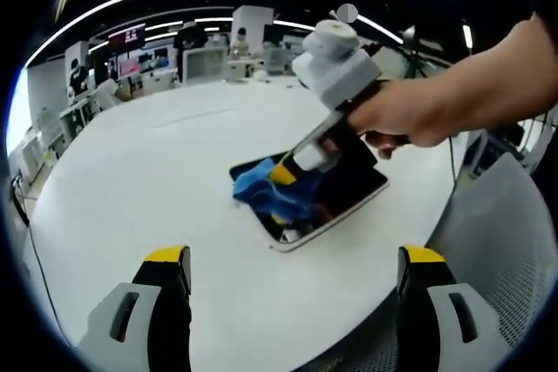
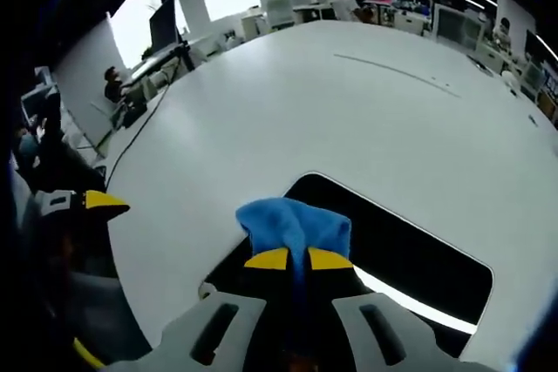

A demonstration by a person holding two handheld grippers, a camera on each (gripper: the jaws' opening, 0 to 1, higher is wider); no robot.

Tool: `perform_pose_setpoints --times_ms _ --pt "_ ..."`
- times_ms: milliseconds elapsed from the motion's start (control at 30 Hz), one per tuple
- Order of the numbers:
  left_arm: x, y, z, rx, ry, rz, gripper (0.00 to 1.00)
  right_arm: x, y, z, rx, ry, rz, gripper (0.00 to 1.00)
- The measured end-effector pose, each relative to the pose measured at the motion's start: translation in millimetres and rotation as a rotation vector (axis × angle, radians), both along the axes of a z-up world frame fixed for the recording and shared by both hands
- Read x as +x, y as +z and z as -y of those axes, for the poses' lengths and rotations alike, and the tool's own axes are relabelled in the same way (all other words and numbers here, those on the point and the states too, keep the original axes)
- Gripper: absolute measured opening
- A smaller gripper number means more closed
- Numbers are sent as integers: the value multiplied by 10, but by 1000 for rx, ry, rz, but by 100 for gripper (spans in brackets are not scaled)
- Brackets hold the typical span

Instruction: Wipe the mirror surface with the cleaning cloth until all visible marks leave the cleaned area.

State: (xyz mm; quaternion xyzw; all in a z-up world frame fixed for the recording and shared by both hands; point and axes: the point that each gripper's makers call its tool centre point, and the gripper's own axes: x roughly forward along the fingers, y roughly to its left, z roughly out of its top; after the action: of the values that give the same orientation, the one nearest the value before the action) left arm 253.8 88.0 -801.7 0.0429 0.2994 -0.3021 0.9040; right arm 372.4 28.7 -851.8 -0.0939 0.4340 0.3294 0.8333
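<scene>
Two grippers, one job: your right gripper has its jaws pinched on the blue cloth, w/ the bunched end pushed past the yellow tips so fabric, not plastic, meets the glass. Cloth sits on the mirror near one corner; mirror lies flat on the white table. From the left gripper view you see the right gripper angled down onto the cloth, your hand around its handle. Left gripper hangs back, jaws wide apart, holding nothing, prob. just to keep the mirror in shot. Can't make out any marks: glass reads dark w/ glare, and cloth and gripper cover part of it.
</scene>
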Motion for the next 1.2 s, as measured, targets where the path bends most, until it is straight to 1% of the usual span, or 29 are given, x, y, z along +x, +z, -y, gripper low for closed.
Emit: perform_pose_setpoints --times_ms 267,333,700,800,1000,1200 --pt "-2 -8 0 3 -1 -2 99 0 -4 163 -6 10 13 1" --pt "0 -11 0 2 -1 -2 99 -14 6 208 -20 29 33 1" --pt "3 -11 -9 6 3 0 99 5 -12 392 -15 3 41 1" --pt "13 -7 -25 -1 17 -1 99 -7 -7 451 -16 -5 45 1" --pt "20 -9 -33 3 21 0 99 -17 -12 601 -15 -19 53 1" --pt "19 -9 -30 4 20 2 99 -30 -15 809 -14 -52 52 1"
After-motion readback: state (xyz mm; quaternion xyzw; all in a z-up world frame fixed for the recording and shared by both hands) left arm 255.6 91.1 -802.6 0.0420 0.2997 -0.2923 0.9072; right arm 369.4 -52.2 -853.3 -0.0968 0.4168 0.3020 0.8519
